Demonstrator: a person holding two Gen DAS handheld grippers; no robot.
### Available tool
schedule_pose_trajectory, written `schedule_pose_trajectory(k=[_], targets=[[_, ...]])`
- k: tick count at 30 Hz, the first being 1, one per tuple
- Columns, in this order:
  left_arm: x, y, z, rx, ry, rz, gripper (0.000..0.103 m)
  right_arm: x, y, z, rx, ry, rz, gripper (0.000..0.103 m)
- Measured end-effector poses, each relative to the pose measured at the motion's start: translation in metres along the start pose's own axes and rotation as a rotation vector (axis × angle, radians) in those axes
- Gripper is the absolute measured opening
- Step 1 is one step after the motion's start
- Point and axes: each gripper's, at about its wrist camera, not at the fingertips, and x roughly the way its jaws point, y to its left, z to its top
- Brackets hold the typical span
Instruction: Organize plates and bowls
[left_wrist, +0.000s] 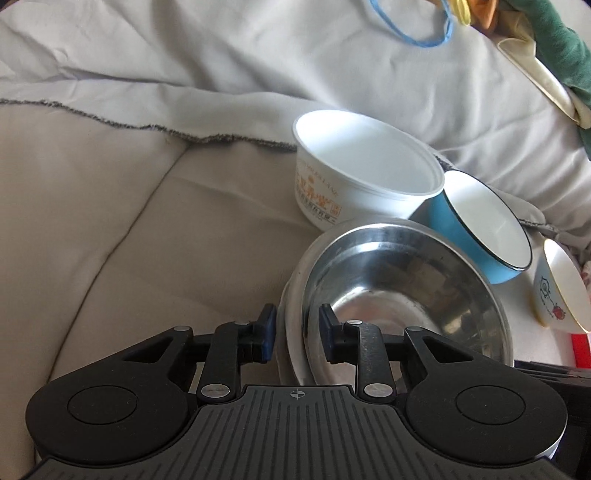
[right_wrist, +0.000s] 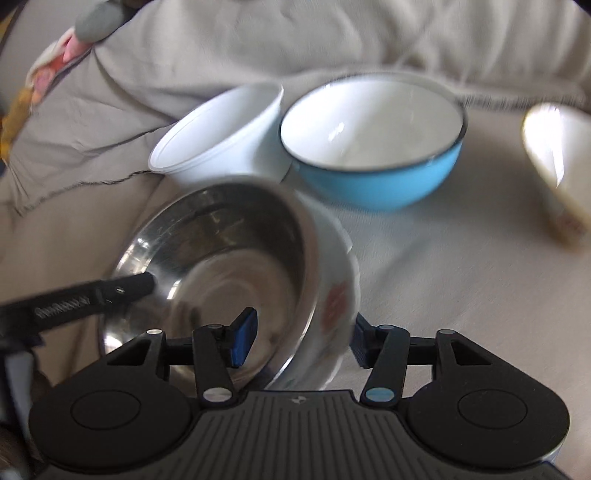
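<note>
A steel bowl (left_wrist: 399, 288) (right_wrist: 221, 251) sits nested in a white bowl with a red flower print (right_wrist: 336, 295) (left_wrist: 291, 325) on a beige bedsheet. My left gripper (left_wrist: 297, 332) straddles the near rim of this stack, one pad outside the white bowl and one inside the steel bowl, with a small gap showing. From the other side my right gripper (right_wrist: 301, 341) straddles the rim too, its left pad standing clear of the steel wall. Behind the stack stand a white plastic tub (left_wrist: 362, 162) (right_wrist: 221, 133), a blue enamel bowl (left_wrist: 480, 229) (right_wrist: 376, 177) and a small cartoon-print bowl (left_wrist: 554, 295) (right_wrist: 554, 166).
A pale grey quilt (left_wrist: 258, 74) is bunched up behind the bowls, with a blue cord (left_wrist: 413, 37) and a green cloth (left_wrist: 565, 48) on it. A patterned cloth (right_wrist: 48, 74) lies at the far left of the right wrist view. Bare beige sheet (left_wrist: 110, 221) lies left of the stack.
</note>
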Motion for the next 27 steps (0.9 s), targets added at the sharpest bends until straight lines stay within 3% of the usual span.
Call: schedule_pose_trajectory(k=[7, 12, 15, 18, 20, 22, 24, 26, 27], targets=[[-0.003, -0.019, -0.004, 0.033, 0.027, -0.03, 0.048, -0.003, -0.01, 0.004, -0.01, 0.022, 0.044, 0.056], [0.002, -0.032, -0.005, 0.091, 0.037, -0.074, 0.047, -0.01, -0.034, -0.004, 0.011, 0.009, 0.045, 0.058], [-0.004, -0.024, -0.002, 0.049, 0.051, -0.072, 0.034, -0.021, -0.04, -0.006, -0.013, -0.021, 0.059, 0.058], [-0.036, -0.022, 0.002, -0.007, -0.043, -0.018, 0.032, -0.058, -0.047, -0.007, -0.08, -0.135, 0.058, 0.058], [-0.056, -0.04, 0.011, 0.005, -0.128, -0.024, 0.032, -0.09, -0.065, -0.005, -0.079, -0.226, 0.072, 0.066], [-0.061, -0.072, 0.024, 0.051, -0.119, -0.147, 0.033, -0.117, -0.092, 0.003, -0.027, -0.326, 0.045, 0.079], [-0.045, -0.114, 0.034, 0.088, -0.017, -0.328, 0.033, -0.126, -0.123, 0.02, 0.042, -0.384, -0.062, 0.087], [-0.017, -0.157, 0.036, 0.093, 0.095, -0.443, 0.033, -0.116, -0.159, 0.042, 0.091, -0.345, -0.231, 0.087], [-0.002, -0.179, 0.035, 0.108, 0.132, -0.463, 0.033, -0.108, -0.176, 0.052, 0.118, -0.318, -0.303, 0.087]])
